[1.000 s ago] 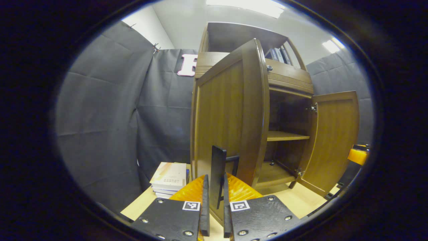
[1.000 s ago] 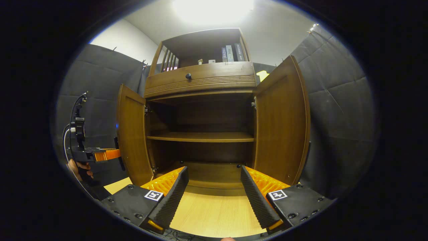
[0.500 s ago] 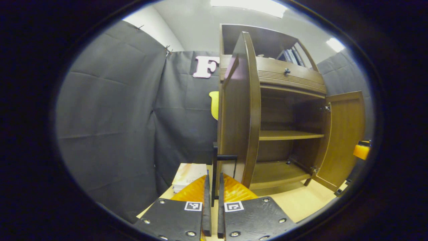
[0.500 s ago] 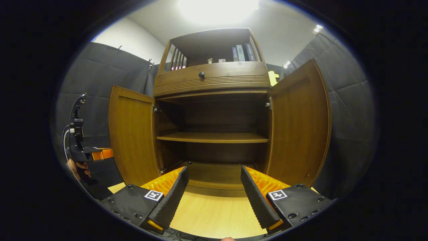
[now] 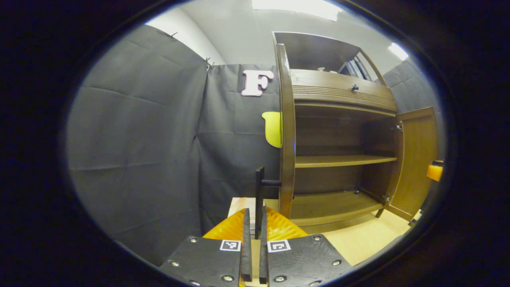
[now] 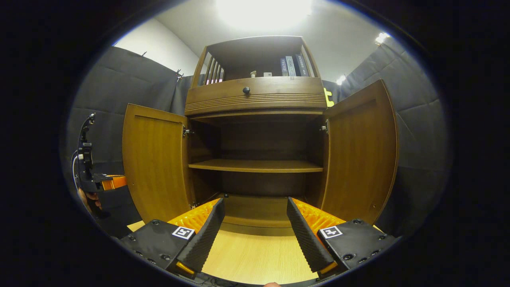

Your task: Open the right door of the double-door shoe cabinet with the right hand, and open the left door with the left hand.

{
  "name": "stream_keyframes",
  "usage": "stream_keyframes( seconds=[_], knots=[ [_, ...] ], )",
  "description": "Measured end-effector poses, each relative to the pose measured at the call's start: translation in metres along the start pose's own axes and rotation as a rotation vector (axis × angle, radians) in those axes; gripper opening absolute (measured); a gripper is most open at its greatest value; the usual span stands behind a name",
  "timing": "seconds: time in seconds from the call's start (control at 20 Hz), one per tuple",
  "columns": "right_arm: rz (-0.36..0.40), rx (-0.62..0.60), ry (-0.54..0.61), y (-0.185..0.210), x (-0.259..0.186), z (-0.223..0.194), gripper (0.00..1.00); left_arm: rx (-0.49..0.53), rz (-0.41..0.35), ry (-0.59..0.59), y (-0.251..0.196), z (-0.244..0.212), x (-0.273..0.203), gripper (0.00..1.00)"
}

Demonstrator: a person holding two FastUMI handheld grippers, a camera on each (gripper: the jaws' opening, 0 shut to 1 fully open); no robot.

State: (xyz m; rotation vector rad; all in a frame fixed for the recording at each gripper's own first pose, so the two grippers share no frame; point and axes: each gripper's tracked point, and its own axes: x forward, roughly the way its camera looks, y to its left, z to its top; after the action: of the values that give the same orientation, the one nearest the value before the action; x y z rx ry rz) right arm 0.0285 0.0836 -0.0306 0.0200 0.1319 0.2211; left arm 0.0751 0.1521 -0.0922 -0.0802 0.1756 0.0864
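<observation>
The brown shoe cabinet stands with both doors swung wide. In the left gripper view the left door is seen edge-on, and my left gripper is shut on its black bar handle. The right door hangs open at the far side. In the right gripper view the left door and the right door flank the bare inner shelf. My right gripper is open in front of the cabinet's middle, holding nothing. The left gripper and a hand show beyond the left door.
The cabinet rests on a light wooden table. A pale stack of books lies beside the cabinet behind the left door. Books stand on the top shelf above a drawer with a dark knob. Black cloth walls close in on both sides.
The left door has swung further outward with my left gripper on its handle, from angled to edge-on in that view. The right gripper stayed open and drifted slightly.
</observation>
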Motion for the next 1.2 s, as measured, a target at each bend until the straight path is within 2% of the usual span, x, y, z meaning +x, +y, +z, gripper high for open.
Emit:
stream_keyframes(
  seconds=[0.15, 0.2, 0.4, 0.75, 0.8, 0.85, 0.9, 0.95, 1.2],
  knots=[
    [-0.02, 0.007, -0.027, -0.004, -0.01, 0.009, 0.98, 0.005, -0.001, -0.016, 0.003, 0.009, -0.02, 0.07],
    [-0.022, 0.015, -0.035, -0.006, -0.013, 0.013, 0.94, 0.004, -0.004, -0.028, 0.0, 0.017, -0.031, 0.08],
    [-0.01, 0.008, -0.056, -0.014, -0.03, 0.02, 0.98, 0.019, 0.012, -0.08, -0.009, 0.035, -0.071, 0.07],
    [0.003, 0.001, -0.068, -0.033, -0.071, 0.023, 0.98, 0.034, 0.029, -0.094, -0.037, 0.043, -0.137, 0.07],
    [-0.001, 0.003, -0.069, -0.038, -0.076, 0.023, 0.94, 0.033, 0.027, -0.098, -0.042, 0.045, -0.147, 0.07],
    [-0.003, 0.009, -0.069, -0.041, -0.082, 0.023, 0.98, 0.033, 0.026, -0.101, -0.047, 0.046, -0.156, 0.07],
    [-0.004, 0.016, -0.072, -0.044, -0.088, 0.023, 0.94, 0.034, 0.024, -0.104, -0.052, 0.047, -0.164, 0.07],
    [-0.005, 0.018, -0.073, -0.047, -0.093, 0.022, 1.0, 0.04, 0.024, -0.104, -0.056, 0.046, -0.17, 0.07],
    [-0.016, 0.014, -0.075, -0.062, -0.116, 0.02, 0.98, 0.043, 0.02, -0.103, -0.075, 0.041, -0.195, 0.08]
  ],
)
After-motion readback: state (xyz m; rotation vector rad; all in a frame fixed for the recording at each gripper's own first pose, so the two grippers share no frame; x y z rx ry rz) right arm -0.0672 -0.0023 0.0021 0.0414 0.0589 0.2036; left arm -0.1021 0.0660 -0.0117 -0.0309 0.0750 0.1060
